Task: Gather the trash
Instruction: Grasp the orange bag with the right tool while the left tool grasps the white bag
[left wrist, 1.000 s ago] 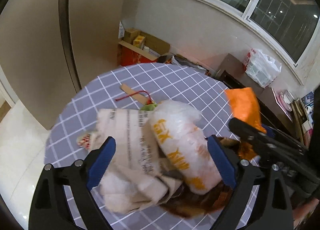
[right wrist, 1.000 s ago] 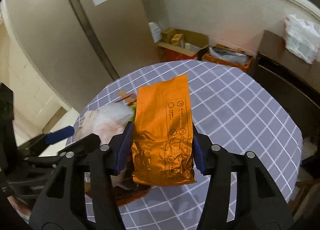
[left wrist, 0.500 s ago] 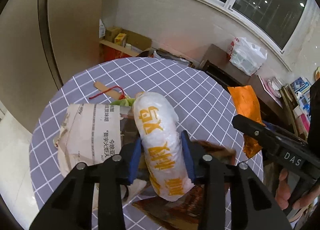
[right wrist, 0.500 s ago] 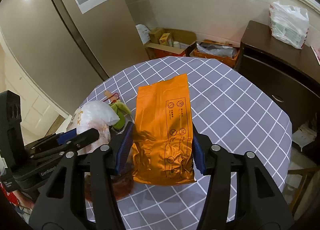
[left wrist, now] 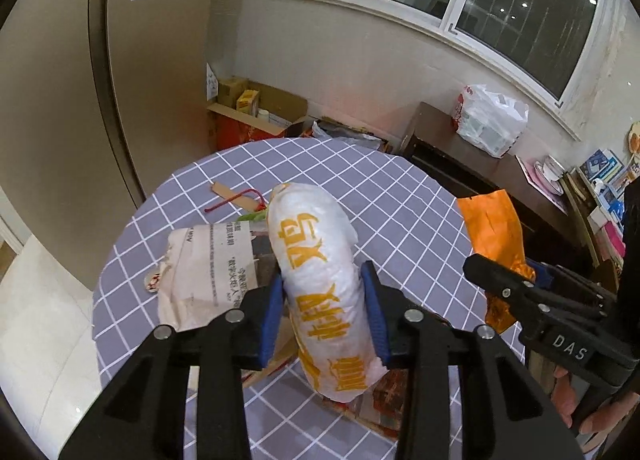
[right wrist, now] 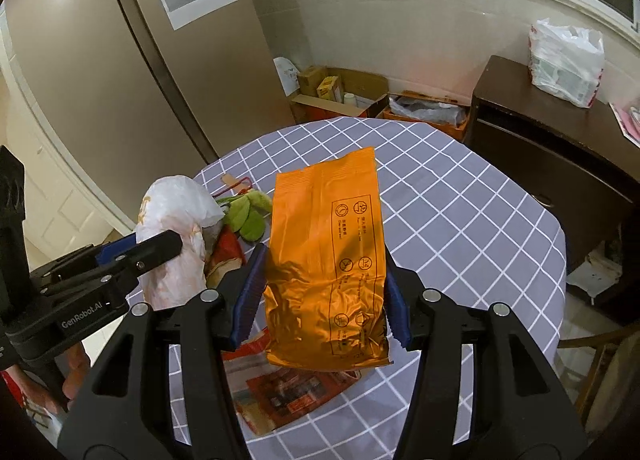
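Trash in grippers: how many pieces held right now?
2. White plastic bag clamped in the left gripper; orange foil pouch clamped in the right gripper. More trash lies on the table.

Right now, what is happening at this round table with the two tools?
A person is collecting trash with two tools. The left hand-held gripper is shut on a white plastic bag with yellow print, held above the checked table. The right hand-held gripper is shut on an orange foil pouch. A paper bag, green leaves and a red printed wrapper lie on the table.
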Motion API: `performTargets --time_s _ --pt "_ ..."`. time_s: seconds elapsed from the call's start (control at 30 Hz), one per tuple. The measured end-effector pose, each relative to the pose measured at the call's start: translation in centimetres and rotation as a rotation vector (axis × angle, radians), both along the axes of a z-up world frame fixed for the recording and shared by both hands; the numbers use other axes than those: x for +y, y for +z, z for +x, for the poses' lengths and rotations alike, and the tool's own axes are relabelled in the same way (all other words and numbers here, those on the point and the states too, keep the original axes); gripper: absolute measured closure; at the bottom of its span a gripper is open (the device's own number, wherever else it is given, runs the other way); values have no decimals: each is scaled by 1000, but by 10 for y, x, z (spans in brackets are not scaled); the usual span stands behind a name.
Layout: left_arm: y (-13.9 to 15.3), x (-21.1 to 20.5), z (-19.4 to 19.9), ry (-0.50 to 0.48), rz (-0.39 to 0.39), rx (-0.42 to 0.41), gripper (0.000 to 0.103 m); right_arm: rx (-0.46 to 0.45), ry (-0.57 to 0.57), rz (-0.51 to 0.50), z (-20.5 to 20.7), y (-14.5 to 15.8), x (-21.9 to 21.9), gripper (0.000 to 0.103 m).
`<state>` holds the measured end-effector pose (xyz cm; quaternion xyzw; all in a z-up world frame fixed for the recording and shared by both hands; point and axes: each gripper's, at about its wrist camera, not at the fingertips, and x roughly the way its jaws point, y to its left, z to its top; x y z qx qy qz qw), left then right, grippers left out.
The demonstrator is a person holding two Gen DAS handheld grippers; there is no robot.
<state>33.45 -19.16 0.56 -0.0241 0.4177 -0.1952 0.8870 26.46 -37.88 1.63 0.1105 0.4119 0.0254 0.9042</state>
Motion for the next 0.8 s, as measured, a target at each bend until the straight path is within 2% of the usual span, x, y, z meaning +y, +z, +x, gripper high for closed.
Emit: performTargets --time_s 0.43,0.8 --pt "7 41 -38 21 16 -29 66 -1 50 -29 -29 -4 55 50" --pt "-5 111 -53 97 15 -14 66 -1 132 -40 -40 -13 125 50"
